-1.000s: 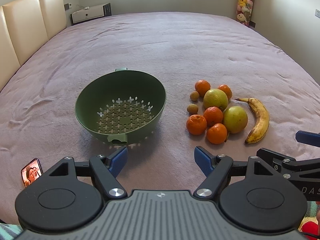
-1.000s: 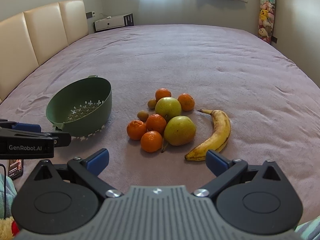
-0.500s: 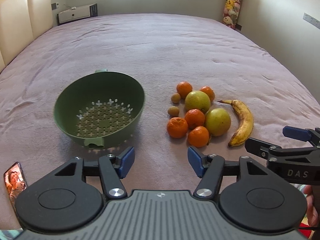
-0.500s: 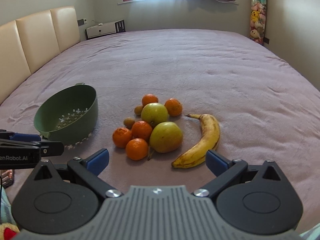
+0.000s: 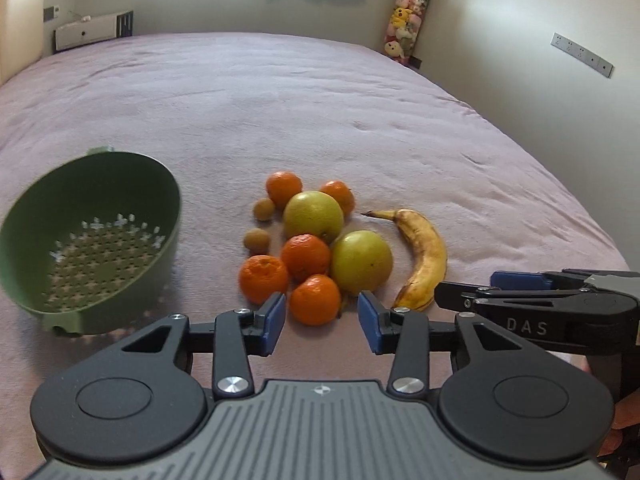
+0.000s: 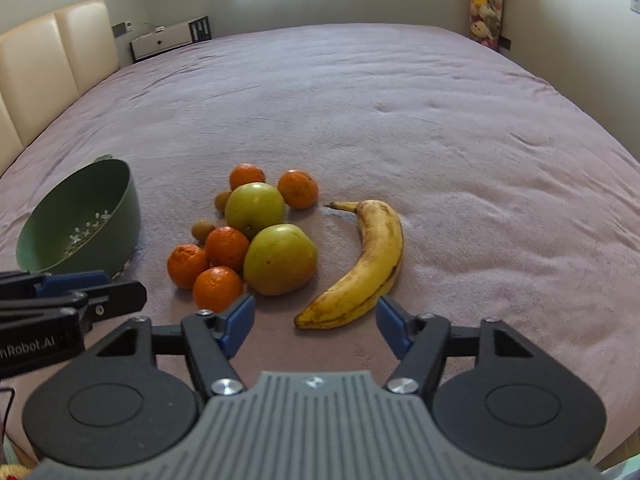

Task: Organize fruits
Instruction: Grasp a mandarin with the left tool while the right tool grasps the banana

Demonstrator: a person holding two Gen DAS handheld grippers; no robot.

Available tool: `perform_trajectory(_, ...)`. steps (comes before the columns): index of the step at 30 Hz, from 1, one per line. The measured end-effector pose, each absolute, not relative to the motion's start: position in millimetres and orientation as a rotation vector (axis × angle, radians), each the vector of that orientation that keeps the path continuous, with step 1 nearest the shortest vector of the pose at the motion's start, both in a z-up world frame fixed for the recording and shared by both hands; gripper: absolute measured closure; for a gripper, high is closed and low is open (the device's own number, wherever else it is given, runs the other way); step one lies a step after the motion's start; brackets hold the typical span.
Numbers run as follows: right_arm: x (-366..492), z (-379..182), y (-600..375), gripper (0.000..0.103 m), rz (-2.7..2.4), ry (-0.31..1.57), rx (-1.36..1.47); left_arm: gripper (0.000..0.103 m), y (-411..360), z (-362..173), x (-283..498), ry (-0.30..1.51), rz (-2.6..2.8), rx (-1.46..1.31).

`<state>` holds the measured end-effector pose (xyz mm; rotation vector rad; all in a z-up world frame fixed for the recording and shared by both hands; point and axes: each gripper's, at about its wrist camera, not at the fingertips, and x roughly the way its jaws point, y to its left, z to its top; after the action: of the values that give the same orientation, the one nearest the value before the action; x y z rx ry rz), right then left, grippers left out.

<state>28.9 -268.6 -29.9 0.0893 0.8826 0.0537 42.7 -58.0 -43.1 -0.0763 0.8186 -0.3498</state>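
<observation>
The right tongs (image 5: pixel 520 292) read "DAS"; the left tongs (image 6: pixel 80 292) read "nRobot.AI".

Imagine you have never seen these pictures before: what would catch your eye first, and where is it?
The bright cluster of oranges and green apples mid-bedspread stands out first, with the spotted banana curving just to its right. Left of the fruit sits an empty green colander, and both open grippers, left gripper and right gripper, frame the foreground.

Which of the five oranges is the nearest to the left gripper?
The front orange, lowest in the pile, right ahead of the open left gripper. It touches the near apple; the other four oranges lie behind it.
</observation>
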Motion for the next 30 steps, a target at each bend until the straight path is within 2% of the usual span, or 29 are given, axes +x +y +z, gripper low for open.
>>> perform_trajectory(2, 36, -34, -272, 0.048, 0.045, 0.900, 0.109, 0.054, -61, -50, 51, 0.844, -0.344, -0.091)
perform_trajectory(14, 78, -64, -290, 0.053, -0.076, 0.944, 0.156, 0.054, -67, -82, 84, 0.942, -0.304, -0.168)
perform_trajectory(30, 108, -88, -300, 0.053, -0.118, 1.000, 0.190, 0.053, -65, -110, 109, 1.024, -0.292, -0.265)
